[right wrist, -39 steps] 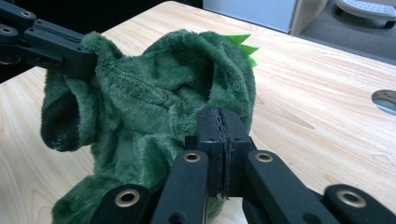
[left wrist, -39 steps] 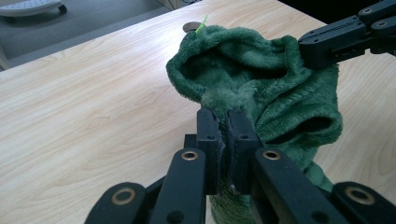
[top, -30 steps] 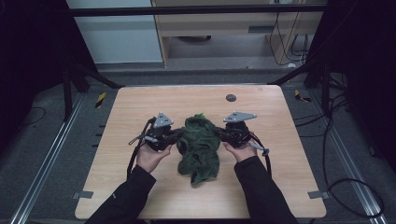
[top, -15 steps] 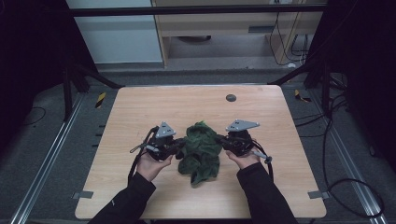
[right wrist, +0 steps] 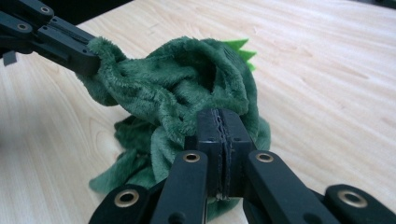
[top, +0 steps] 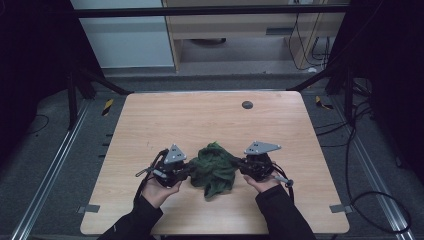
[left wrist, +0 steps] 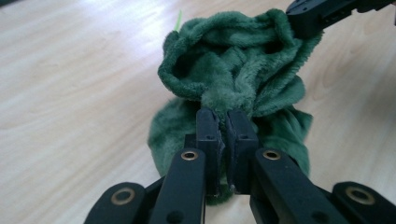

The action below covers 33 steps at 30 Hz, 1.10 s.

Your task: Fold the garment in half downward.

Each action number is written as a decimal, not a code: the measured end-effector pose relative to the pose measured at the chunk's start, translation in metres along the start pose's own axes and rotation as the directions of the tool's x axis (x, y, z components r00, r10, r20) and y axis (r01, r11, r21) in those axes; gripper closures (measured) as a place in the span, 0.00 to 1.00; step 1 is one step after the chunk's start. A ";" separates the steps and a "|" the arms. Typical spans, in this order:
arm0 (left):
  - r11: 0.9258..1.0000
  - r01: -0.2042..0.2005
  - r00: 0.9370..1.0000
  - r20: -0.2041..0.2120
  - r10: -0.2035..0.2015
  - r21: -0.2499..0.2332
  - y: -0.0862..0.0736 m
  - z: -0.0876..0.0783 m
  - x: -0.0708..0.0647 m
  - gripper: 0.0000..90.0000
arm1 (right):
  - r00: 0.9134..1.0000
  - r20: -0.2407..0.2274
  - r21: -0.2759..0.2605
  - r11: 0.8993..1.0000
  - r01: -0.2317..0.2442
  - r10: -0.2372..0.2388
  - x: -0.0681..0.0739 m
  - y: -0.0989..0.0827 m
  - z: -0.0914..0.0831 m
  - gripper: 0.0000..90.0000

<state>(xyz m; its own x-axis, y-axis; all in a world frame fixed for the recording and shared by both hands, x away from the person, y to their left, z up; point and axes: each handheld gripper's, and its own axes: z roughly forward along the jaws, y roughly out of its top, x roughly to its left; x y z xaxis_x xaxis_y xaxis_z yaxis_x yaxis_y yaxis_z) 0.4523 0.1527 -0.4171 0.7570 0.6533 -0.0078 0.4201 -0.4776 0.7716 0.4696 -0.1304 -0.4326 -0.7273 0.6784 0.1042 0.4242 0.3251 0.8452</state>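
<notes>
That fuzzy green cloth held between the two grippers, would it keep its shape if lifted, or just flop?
The fuzzy green plush cloth would probably flop: it sags in folds between the left gripper and right gripper. It seems light, and its deep pile likely resists slipping.

we see a deep green plush cloth [top: 214, 169], plain in colour, with a few brighter lime-green points [right wrist: 239, 46] at one edge, lying near the front edge of a pale wood-grain desk [top: 210, 120]. we hold it with the black left gripper [top: 187, 172] and the black right gripper [top: 239, 163], each topped by a grey plate, brass-coloured rivets on their jaws. a small dark grey disc [top: 247, 105] sits toward the desk's far edge. our sleeves [top: 132, 224] are black.
</notes>
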 end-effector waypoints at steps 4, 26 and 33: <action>1.000 0.002 1.000 0.011 -0.002 0.008 -0.008 0.000 -0.003 0.95 | 1.000 -0.011 0.015 1.000 -0.006 0.006 0.003 -0.007 0.000 0.98; 0.992 0.012 0.999 0.051 -0.019 0.128 -0.039 0.020 -0.012 0.94 | 0.999 -0.029 0.117 0.993 -0.035 0.038 0.013 -0.041 0.004 0.97; 0.990 0.011 0.998 0.060 -0.019 0.139 -0.045 0.024 -0.014 0.92 | 0.998 -0.033 0.156 0.987 -0.048 0.053 0.015 -0.050 0.006 0.92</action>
<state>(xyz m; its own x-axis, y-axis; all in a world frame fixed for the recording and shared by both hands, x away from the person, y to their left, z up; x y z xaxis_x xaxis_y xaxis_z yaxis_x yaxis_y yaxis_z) 0.4344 0.1511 -0.4668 0.7774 0.6261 -0.0604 0.4934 -0.5475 0.6759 0.4410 -0.1325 -0.4771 -0.7209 0.6728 0.1663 0.5373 0.3909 0.7474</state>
